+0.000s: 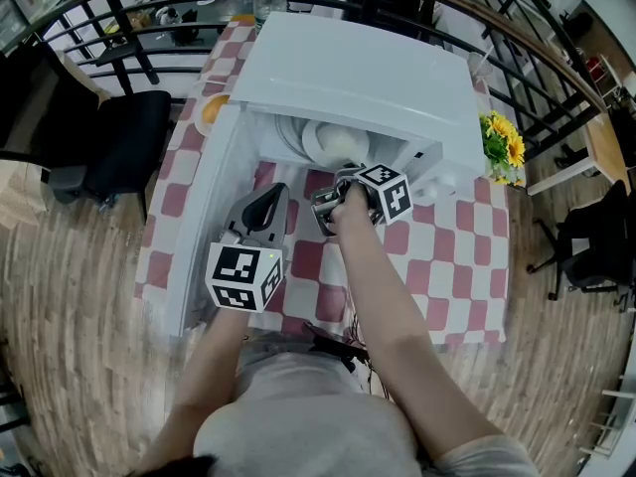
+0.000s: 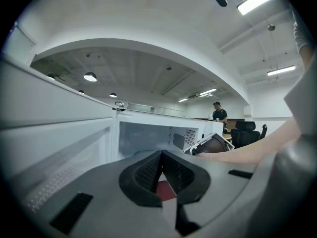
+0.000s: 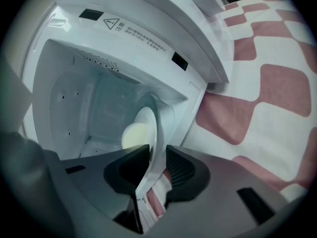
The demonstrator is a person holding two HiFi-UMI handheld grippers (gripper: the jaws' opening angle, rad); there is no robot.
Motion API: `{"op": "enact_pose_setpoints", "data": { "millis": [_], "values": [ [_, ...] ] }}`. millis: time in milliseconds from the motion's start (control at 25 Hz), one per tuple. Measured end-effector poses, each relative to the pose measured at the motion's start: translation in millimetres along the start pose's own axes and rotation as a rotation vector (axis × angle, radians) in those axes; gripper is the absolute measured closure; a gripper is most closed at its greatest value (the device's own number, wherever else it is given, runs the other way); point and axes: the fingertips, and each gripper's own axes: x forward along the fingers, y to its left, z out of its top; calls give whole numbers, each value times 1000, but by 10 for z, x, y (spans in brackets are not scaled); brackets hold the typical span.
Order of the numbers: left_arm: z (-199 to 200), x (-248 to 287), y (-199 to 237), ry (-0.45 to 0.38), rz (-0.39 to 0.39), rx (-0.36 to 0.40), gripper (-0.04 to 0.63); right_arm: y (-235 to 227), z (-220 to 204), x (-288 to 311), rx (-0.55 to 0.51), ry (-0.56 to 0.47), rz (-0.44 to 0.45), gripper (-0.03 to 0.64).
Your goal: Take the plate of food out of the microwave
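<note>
Right gripper point(image 3: 157, 152) clamps the round white plate's point(image 3: 144, 123) rim inside the white microwave point(image 1: 348, 78). Left gripper point(image 2: 161, 156), jaws together, waits near its open white door point(image 1: 204, 207).

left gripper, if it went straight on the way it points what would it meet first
Likely the back wall of the open white microwave oven; the left gripper aims into its cavity with nothing visible between. Depth is unclear, so the floor could come first.
</note>
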Motion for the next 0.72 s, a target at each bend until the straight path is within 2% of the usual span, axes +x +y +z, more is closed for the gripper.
{"op": "enact_pose_setpoints", "data": {
  "millis": [40,80,280,560,720],
  "values": [
    [0,-3,3,-1,1,0,592,28,4,-8,-10,-2,13,499],
    [2,-4,5,-2,2,-1,592,61,12,-16,-22,-5,24,559],
    [3,-11,8,-7,8,-5,592,82,18,-28,1,10,63,568],
    [-1,19,-54,-8,-1,-2,592,150,72,-80,61,3,214,586],
    [2,31,-88,-9,-4,0,592,146,77,-94,84,8,257,586]
  ]
}}
